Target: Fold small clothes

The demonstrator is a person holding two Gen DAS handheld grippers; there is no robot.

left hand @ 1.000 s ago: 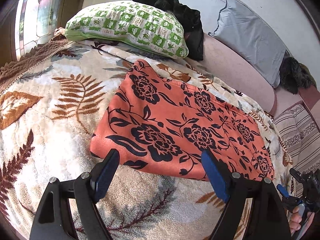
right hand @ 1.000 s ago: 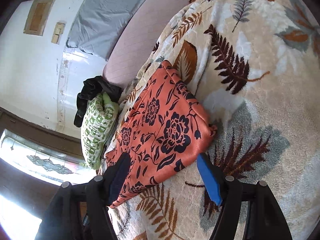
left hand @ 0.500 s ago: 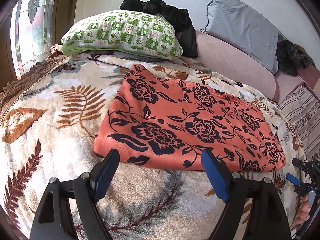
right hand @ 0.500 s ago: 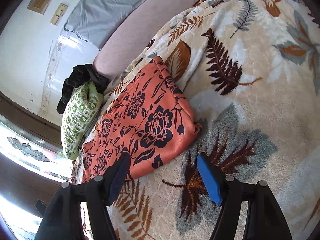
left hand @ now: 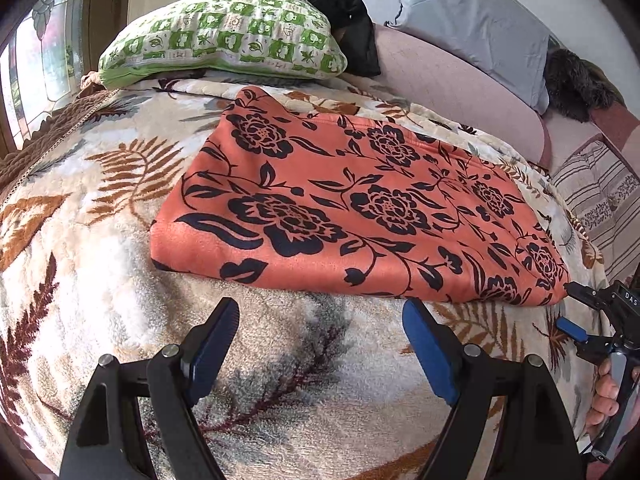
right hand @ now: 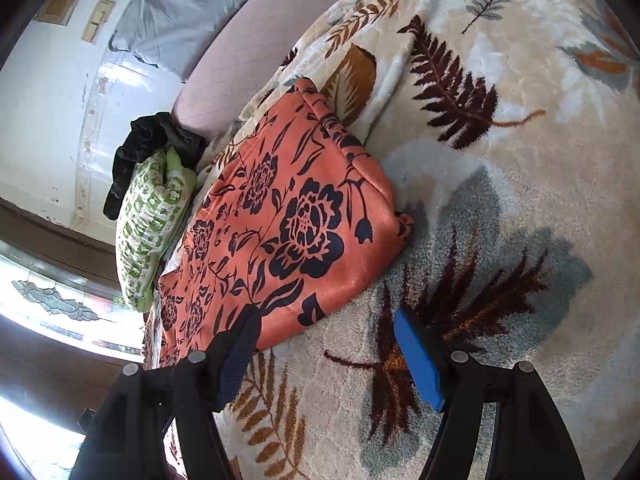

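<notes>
A: Item one, tongs. Count?

B: Two. The left gripper has its jaws spread wide, nothing between them, hanging over bare blanket just short of the cloth's near edge. The right gripper is likewise spread and empty; its dark finger overlaps the cloth's near edge in its own view, while the blue pad is over blanket. Touching or above, I cannot tell.

A: Is the right one seen from the left camera?

B: Yes, at the far right edge, with the right hand on its handle, close to the cloth's right corner.

A: Item two, garments.

B: One orange cloth with black flowers, folded to a thick rectangle, lying flat in the middle of the bed.

A: Bedding?

B: One cream blanket with a leaf print under everything. Two pillows: one green-and-white pillow beyond the cloth's far left corner, and one grey pillow leaning against the wall. One black garment heaped behind and beside the green pillow. One pink bolster along the wall, under the grey pillow.
</notes>
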